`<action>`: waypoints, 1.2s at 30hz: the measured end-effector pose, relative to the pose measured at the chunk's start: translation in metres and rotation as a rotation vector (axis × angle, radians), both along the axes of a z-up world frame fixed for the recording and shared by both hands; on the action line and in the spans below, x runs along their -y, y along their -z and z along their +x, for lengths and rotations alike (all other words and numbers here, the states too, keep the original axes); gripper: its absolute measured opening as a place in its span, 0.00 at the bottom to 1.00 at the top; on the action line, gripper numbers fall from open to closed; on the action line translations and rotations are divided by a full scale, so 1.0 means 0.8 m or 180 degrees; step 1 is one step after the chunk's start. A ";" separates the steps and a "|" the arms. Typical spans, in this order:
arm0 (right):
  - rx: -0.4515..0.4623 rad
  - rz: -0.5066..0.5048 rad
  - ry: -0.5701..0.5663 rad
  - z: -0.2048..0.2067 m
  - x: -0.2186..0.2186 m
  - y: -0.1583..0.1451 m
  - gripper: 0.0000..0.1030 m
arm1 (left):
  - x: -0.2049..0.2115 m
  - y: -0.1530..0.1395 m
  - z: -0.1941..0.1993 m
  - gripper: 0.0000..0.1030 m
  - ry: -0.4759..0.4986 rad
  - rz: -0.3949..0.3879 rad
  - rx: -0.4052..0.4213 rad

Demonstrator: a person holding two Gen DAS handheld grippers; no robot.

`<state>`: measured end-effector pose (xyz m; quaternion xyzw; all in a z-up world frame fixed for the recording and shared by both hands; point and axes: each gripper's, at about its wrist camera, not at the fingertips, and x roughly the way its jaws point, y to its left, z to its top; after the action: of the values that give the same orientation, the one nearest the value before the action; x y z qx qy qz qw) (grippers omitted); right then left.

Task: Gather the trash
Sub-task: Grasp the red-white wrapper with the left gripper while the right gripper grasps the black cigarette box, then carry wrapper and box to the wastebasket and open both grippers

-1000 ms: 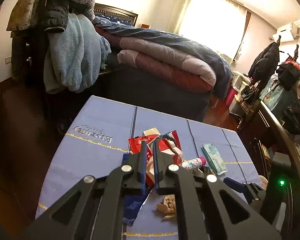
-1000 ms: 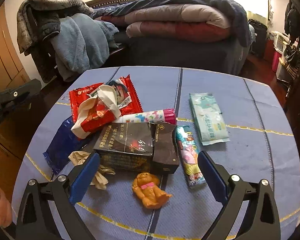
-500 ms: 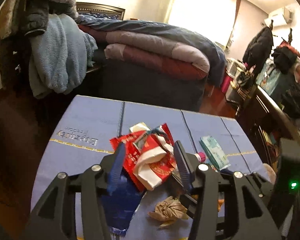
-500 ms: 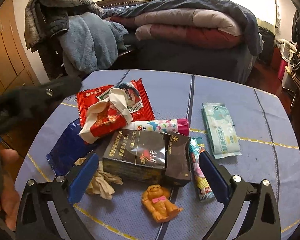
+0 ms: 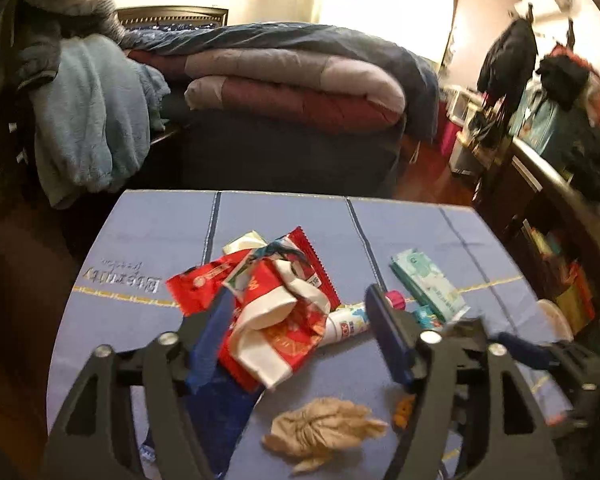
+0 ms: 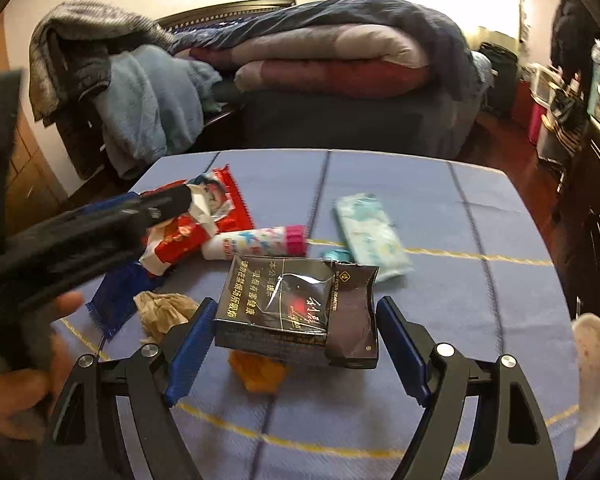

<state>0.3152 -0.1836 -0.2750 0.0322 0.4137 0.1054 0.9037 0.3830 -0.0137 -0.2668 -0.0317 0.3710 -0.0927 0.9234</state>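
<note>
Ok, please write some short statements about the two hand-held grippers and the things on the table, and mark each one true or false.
1. The right hand-held gripper is open around the dark box. True.
2. The left hand-held gripper is shut. False: it is open, around the red-and-white wrapper.
3. A crumpled tissue lies on the table. True.
4. The tube has a green cap. False: the cap is pink.
5. The wipes pack lies under the box. False: it lies beside it, uncovered.
</note>
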 end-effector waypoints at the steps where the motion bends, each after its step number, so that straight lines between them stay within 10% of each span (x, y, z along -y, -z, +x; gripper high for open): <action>1: 0.0000 0.0010 0.0023 -0.004 0.006 -0.001 0.78 | 0.005 0.003 0.003 0.78 -0.0021 0.0080 -0.0008; 5: -0.0033 0.0111 0.0133 -0.019 0.033 -0.003 0.78 | 0.017 0.019 0.020 0.78 -0.0123 0.0336 -0.0133; 7: -0.0040 0.0160 0.0160 -0.023 0.041 -0.004 0.78 | 0.017 0.027 0.026 0.55 -0.0135 0.0313 -0.0229; 36: 0.0131 0.0320 0.0443 -0.091 0.122 -0.028 0.78 | 0.069 -0.069 -0.073 0.55 0.0003 -0.0095 0.0187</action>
<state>0.2426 -0.2812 -0.2523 0.1040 0.3860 0.0636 0.9144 0.3249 -0.0687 -0.2119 -0.0426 0.3424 -0.0995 0.9333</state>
